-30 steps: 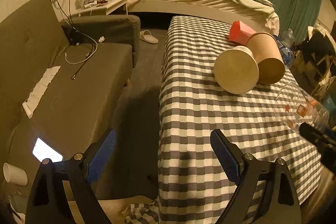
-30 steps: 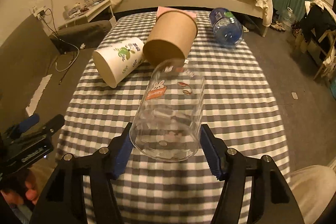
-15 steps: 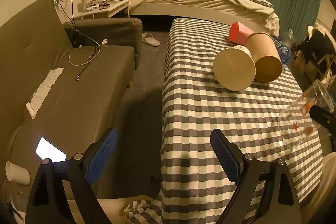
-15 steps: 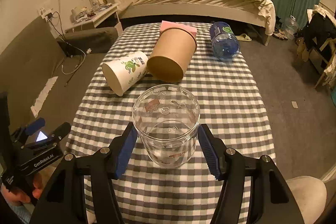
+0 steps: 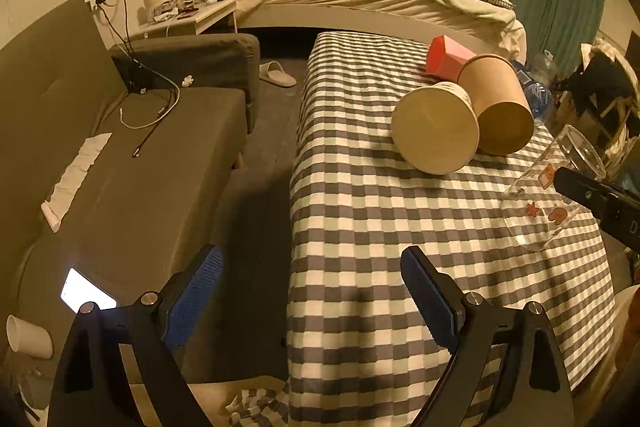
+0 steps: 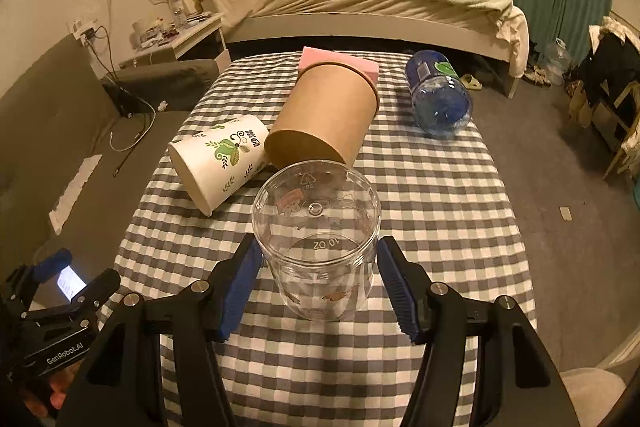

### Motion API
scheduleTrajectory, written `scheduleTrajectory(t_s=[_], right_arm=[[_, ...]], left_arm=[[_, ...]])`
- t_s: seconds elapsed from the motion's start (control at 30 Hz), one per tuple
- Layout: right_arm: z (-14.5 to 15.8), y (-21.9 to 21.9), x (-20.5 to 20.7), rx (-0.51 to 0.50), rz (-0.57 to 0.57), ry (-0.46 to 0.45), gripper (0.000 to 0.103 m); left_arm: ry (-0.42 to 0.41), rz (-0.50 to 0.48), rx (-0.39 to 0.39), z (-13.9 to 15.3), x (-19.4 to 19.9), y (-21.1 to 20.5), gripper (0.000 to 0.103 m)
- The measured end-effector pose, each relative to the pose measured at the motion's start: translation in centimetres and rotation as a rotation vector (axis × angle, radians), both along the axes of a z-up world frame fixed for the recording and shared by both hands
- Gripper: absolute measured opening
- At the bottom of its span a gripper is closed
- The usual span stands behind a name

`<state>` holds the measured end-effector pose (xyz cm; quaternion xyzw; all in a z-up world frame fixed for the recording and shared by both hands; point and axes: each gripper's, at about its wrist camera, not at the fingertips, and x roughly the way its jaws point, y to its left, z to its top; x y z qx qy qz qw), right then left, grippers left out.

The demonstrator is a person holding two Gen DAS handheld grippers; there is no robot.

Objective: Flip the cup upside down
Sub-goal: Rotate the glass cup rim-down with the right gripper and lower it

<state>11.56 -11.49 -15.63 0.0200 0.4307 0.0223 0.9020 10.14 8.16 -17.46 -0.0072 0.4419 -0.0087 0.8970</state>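
While clamped in the right gripper [image 6: 318, 269], clear printed plastic cup [image 6: 316, 239] axis tips toward 12 o'clock above the checked surface [image 6: 432, 195]; left gripper [image 5: 312, 291] wide, empty.

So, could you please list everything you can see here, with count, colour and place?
clear cup: 1, transparent with small prints, between the right hand-held gripper's pads, base toward the camera
brown cup: 1, on its side mid-table
white cup: 1, green leaf print, on its side beside the brown cup
pink box: 1, behind the brown cup
bottle: 1, blue, lying at the table's far right
table: 1, grey-white check cloth
sofa: 1, grey, left of the table, cables on it
bed: 1, cream, rear
slipper: 1, pale, on the floor
left hand-held gripper: black, blue pads, open, empty
right hand-held gripper: black, blue pads, around the clear cup
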Motion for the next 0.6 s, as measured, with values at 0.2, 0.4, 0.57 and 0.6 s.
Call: scheduleTrajectory(t_s=[0.2,0.4,0.57,0.6], right_arm=[[0.0,-0.4,0.1,0.019,0.002,-0.003,0.060],[2.5,-1.5,-1.1,0.071,-0.008,-0.080,0.080],[7.4,-3.0,-3.8,0.087,-0.016,-0.192,0.080],[8.2,-3.5,-4.5,0.095,-0.023,-0.210,0.080]], left_arm=[[-0.004,-0.012,0.020,0.2,0.1,-0.6,0.093],[-0.047,0.001,0.031,2.4,-1.1,-1.4,0.093],[-0.134,-0.015,0.042,6.6,-3.1,-3.2,0.093],[-0.152,-0.019,0.044,7.3,-3.5,-3.5,0.093]])
